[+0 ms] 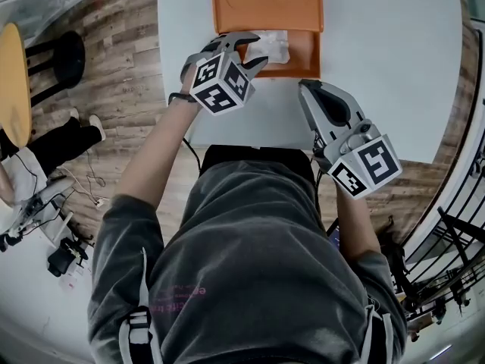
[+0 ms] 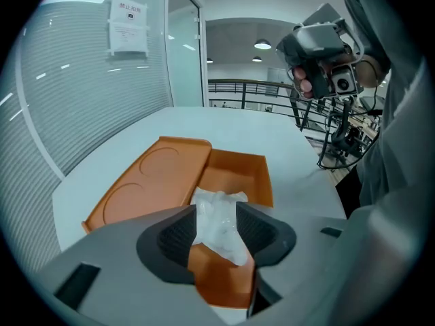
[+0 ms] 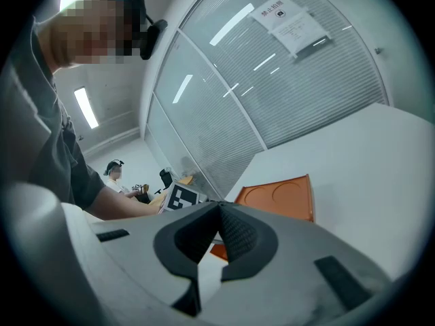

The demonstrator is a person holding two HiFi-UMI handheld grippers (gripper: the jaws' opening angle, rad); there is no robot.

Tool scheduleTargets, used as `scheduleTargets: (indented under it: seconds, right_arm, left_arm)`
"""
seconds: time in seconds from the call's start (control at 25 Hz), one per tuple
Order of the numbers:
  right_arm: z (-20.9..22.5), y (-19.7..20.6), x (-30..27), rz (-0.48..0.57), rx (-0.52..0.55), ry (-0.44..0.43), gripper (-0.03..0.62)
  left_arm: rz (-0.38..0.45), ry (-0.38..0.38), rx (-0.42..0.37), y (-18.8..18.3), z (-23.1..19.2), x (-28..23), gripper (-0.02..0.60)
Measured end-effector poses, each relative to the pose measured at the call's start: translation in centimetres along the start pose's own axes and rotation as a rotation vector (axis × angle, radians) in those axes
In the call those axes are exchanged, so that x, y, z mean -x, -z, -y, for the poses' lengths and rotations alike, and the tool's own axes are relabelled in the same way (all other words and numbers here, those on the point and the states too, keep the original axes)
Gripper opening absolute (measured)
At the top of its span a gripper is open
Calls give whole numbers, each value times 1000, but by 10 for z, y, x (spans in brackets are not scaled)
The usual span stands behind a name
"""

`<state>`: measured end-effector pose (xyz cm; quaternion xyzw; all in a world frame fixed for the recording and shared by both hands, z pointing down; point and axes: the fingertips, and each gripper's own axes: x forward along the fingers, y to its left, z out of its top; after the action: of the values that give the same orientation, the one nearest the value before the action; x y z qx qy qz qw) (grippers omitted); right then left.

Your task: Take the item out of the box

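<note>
clear plastic bag [image 2: 217,224] pinched between jaws of left gripper [image 1: 254,51], over open orange box [image 1: 304,53] on white table [image 1: 394,51]; right gripper [image 1: 305,88] beside, jaws pressed together, holding nothing.

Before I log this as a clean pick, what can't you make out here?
- What the bag holds: left gripper view, its crumpled clear plastic obscures the contents.
- Floor of the box beneath it: head view, the left gripper covers it.
- Print on the notice: left gripper view, too small.
</note>
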<state>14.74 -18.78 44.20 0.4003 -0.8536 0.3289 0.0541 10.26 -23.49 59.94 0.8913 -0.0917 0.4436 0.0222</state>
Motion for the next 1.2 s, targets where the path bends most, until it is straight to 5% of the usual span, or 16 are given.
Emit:
scheduleTargets:
  seconds: [1.2]
  right_arm:
    - [8, 8, 5, 2, -35, 7, 2]
  left_arm:
    - [-272, 45, -33, 34, 4, -45, 166]
